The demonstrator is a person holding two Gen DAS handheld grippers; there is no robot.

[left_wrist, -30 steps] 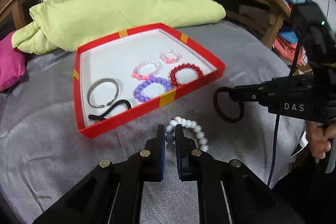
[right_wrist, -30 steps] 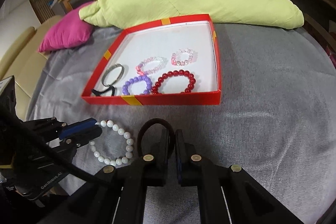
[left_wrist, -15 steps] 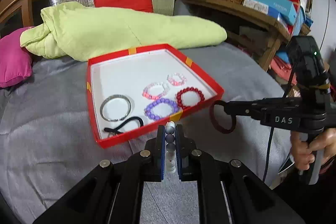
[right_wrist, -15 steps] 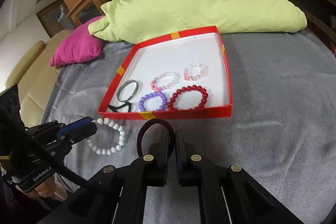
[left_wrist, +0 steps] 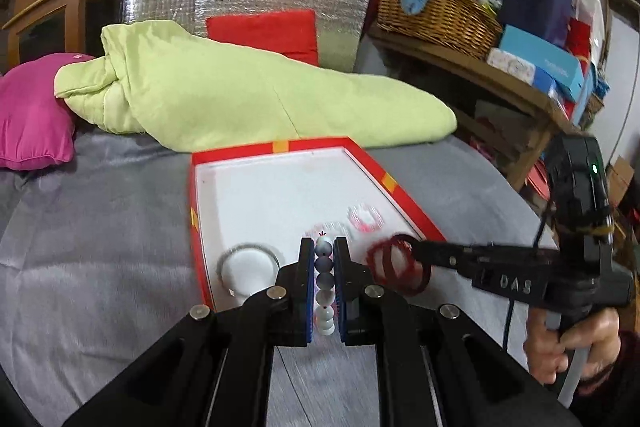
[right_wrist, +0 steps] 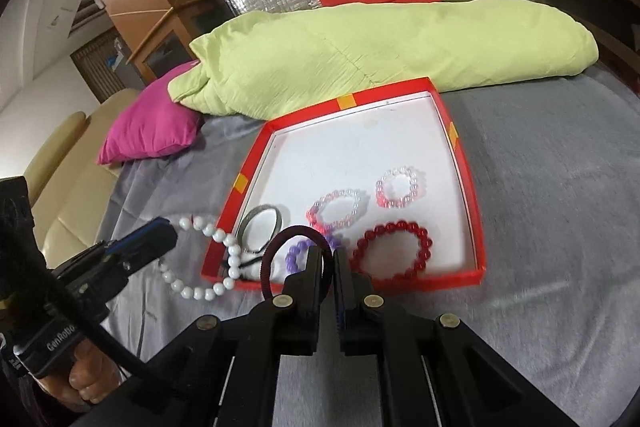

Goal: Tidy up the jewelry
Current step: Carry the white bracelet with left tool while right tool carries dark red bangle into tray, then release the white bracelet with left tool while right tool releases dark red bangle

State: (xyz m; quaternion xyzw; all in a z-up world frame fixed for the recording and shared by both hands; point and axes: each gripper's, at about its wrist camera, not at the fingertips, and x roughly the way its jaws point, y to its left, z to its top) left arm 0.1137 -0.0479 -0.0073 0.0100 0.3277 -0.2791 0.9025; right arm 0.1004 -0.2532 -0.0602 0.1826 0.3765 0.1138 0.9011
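your left tongs (left_wrist: 324, 267) are clamped on the white bead bracelet (right_wrist: 208, 255), which hangs across the near left rim of the red tray (right_wrist: 464, 167). your right tongs (right_wrist: 328, 267) pinch the dark hair tie (right_wrist: 276, 251), its loop raised over the tray's near edge above the purple bracelet (right_wrist: 296, 255). inside the tray lie the red bead bracelet (right_wrist: 392, 251), two pink ones (right_wrist: 338, 211) and a silver bangle (right_wrist: 262, 227). the tray sits on the grey bed (right_wrist: 560, 207), in front of a green quilt (right_wrist: 380, 55).
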